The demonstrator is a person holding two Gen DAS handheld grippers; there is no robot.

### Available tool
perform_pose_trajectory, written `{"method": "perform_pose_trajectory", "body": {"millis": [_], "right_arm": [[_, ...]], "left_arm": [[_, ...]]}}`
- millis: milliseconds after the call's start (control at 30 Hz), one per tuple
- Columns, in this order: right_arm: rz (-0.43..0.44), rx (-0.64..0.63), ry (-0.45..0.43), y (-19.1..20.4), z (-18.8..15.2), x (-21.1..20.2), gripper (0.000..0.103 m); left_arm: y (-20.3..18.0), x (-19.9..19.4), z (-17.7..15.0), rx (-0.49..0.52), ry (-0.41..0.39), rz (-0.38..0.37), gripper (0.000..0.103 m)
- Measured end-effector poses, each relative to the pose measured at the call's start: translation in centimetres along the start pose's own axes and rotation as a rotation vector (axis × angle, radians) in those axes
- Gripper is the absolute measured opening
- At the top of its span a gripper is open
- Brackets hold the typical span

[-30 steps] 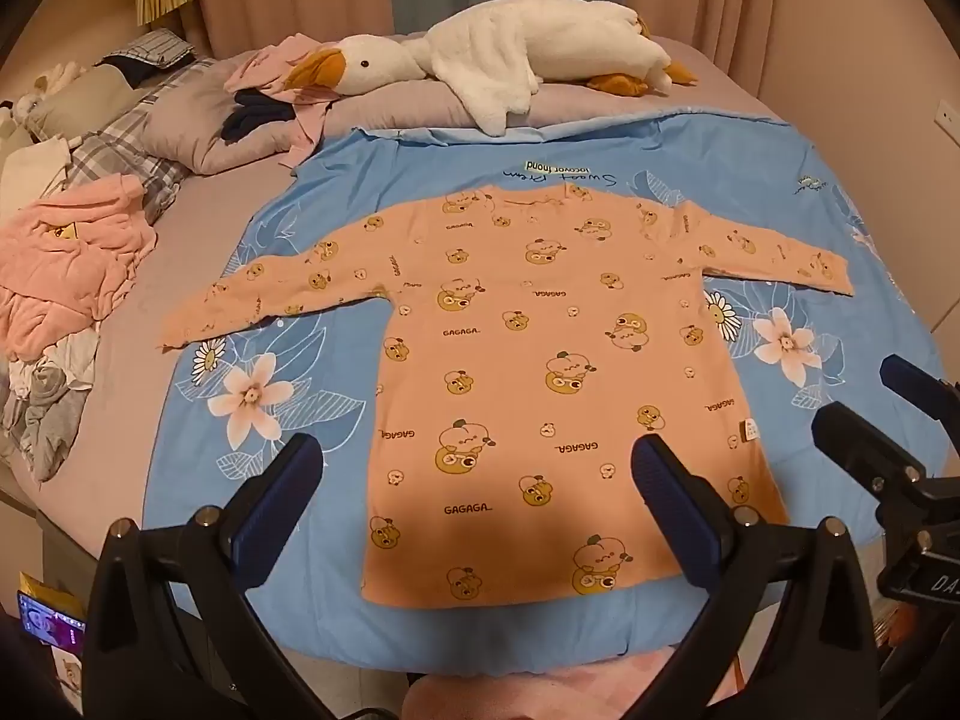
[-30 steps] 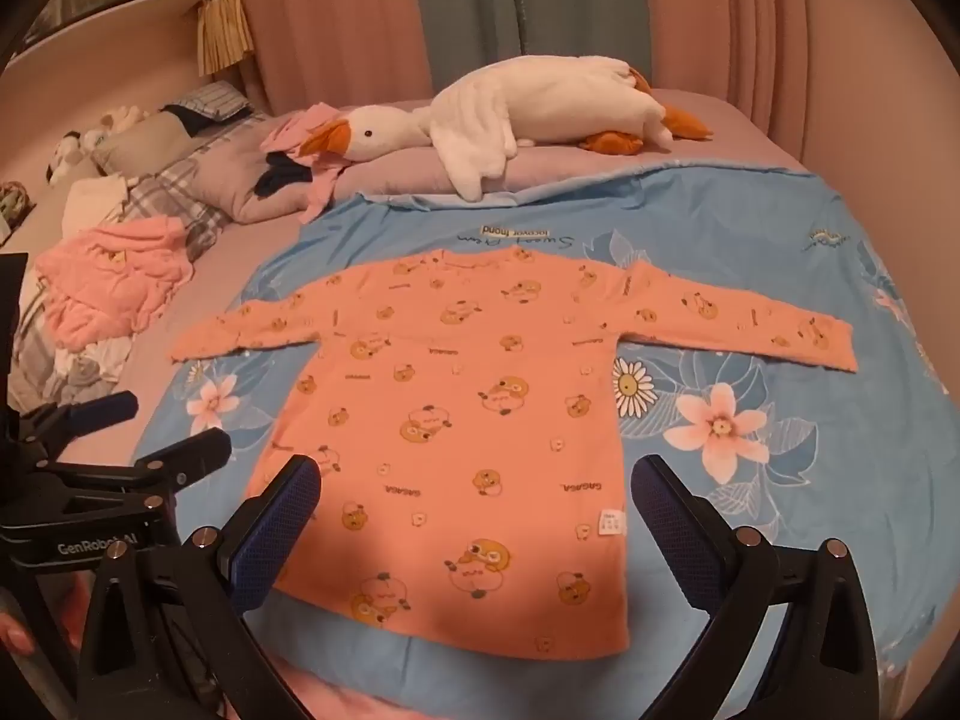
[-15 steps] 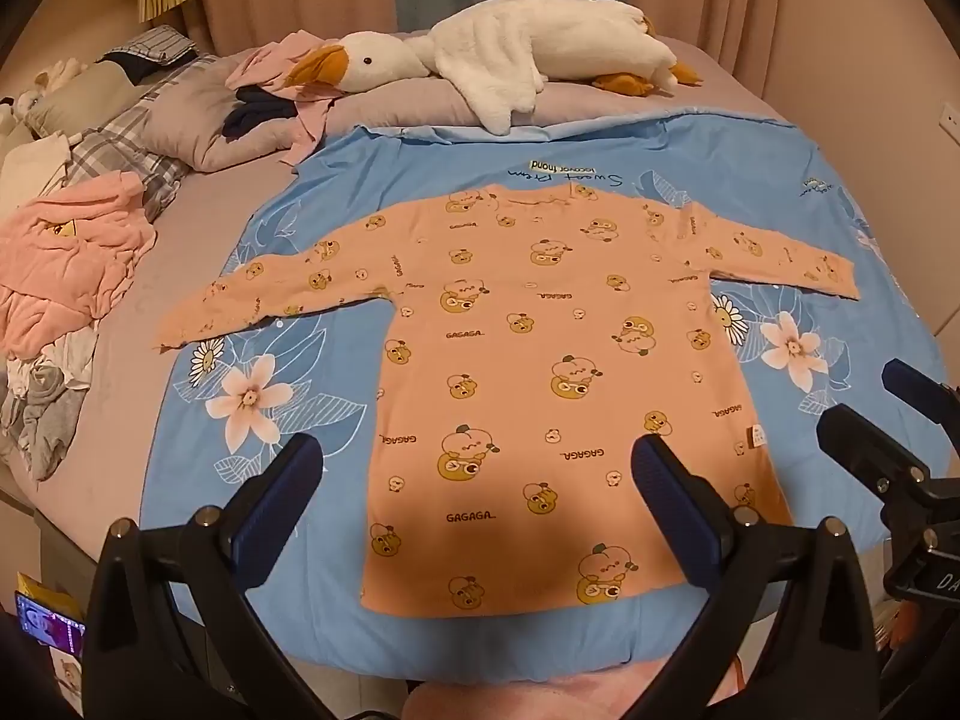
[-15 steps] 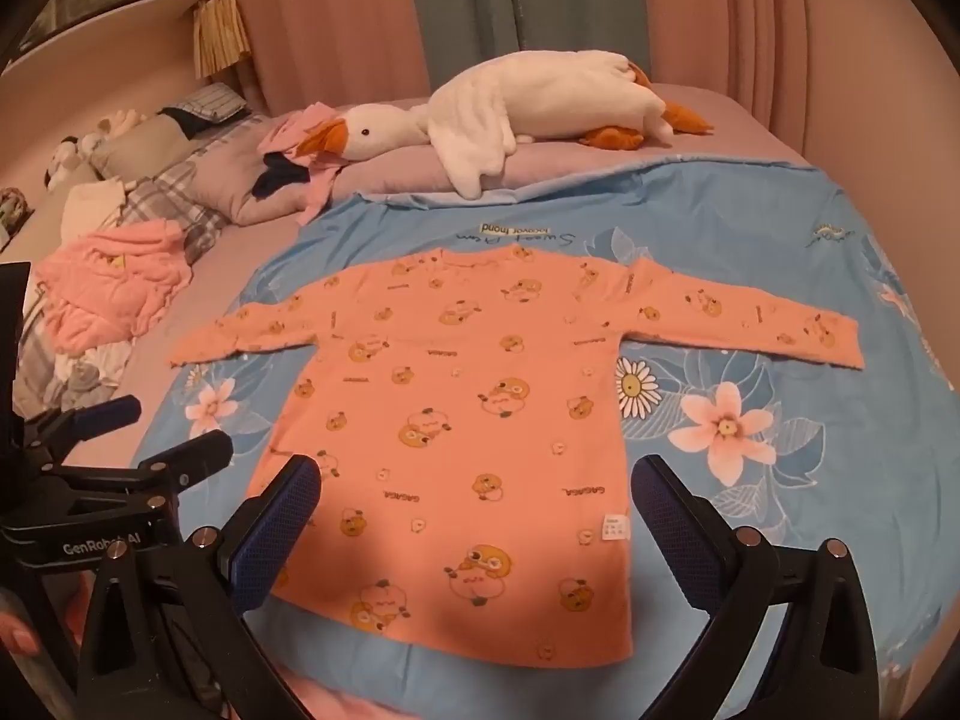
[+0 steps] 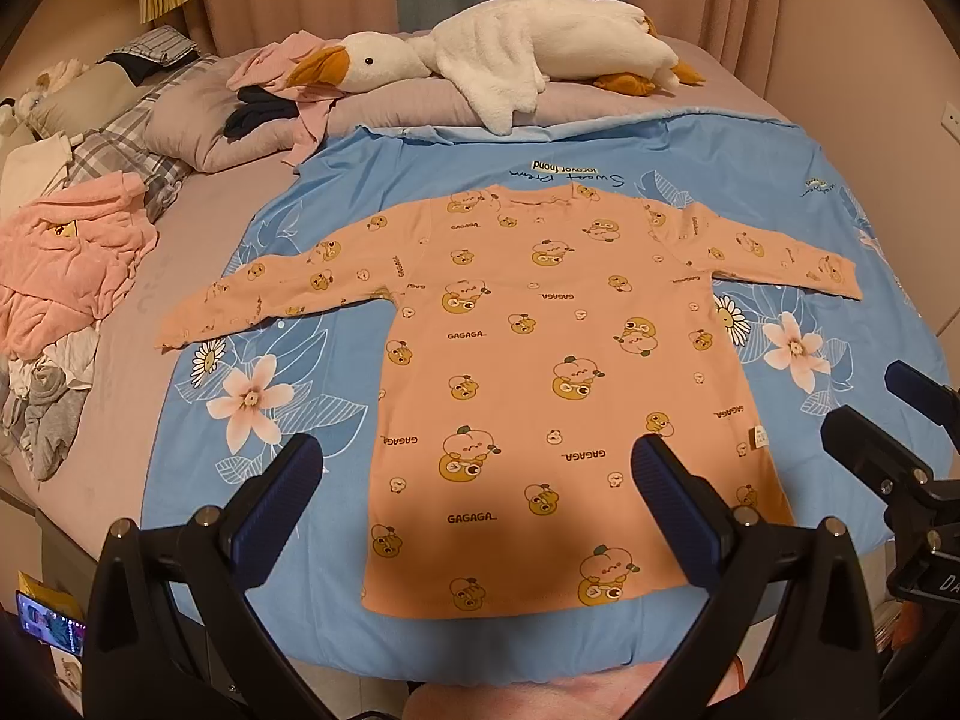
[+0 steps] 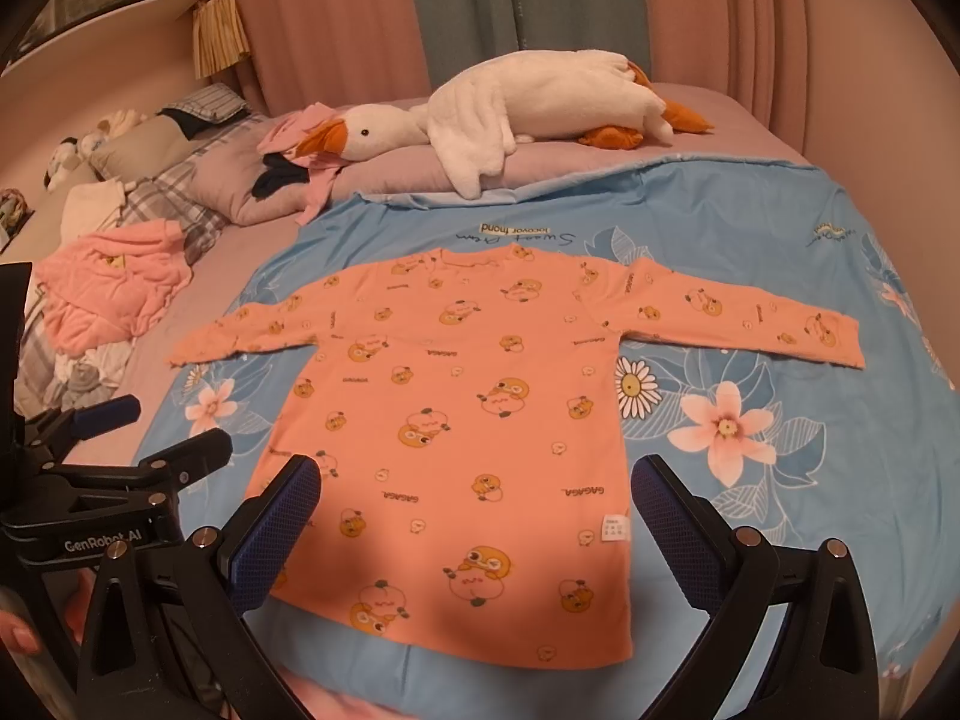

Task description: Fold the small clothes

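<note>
An orange long-sleeved child's shirt (image 5: 540, 360) (image 6: 468, 396) with a cartoon duck print lies flat on a blue floral quilt (image 5: 420, 180) (image 6: 750, 276), sleeves spread to both sides, hem toward me. My left gripper (image 5: 477, 480) hovers open above the hem with nothing between its blue-padded fingers. My right gripper (image 6: 474, 498) is open too, above the lower part of the shirt. Each gripper shows at the edge of the other's view: the right gripper (image 5: 888, 420), the left gripper (image 6: 150, 438). Neither touches the cloth.
A white plush goose (image 5: 510, 54) (image 6: 528, 102) lies across the far pillows. A pink garment pile (image 5: 66, 264) (image 6: 108, 282) and other clothes sit on the left of the bed. A lit phone (image 5: 48, 630) is down at the bed's near left corner.
Both grippers have pulled back and up a little, so the shirt sits slightly farther away in both views. The shirt itself has not moved. Both stay open.
</note>
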State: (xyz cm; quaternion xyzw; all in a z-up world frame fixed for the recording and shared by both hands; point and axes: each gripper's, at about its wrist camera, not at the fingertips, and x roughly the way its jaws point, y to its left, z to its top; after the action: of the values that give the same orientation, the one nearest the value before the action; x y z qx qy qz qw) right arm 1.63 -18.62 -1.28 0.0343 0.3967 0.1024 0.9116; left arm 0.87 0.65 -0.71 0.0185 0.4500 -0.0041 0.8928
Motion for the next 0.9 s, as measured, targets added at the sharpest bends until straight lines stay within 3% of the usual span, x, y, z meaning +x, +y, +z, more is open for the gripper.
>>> {"method": "perform_pose_trajectory", "body": {"millis": [900], "right_arm": [[0.003,-0.001,-0.001,-0.01,0.05,0.11,0.102]], "left_arm": [[-0.19,0.02,0.20,0.003,0.001,0.001,0.103]]}}
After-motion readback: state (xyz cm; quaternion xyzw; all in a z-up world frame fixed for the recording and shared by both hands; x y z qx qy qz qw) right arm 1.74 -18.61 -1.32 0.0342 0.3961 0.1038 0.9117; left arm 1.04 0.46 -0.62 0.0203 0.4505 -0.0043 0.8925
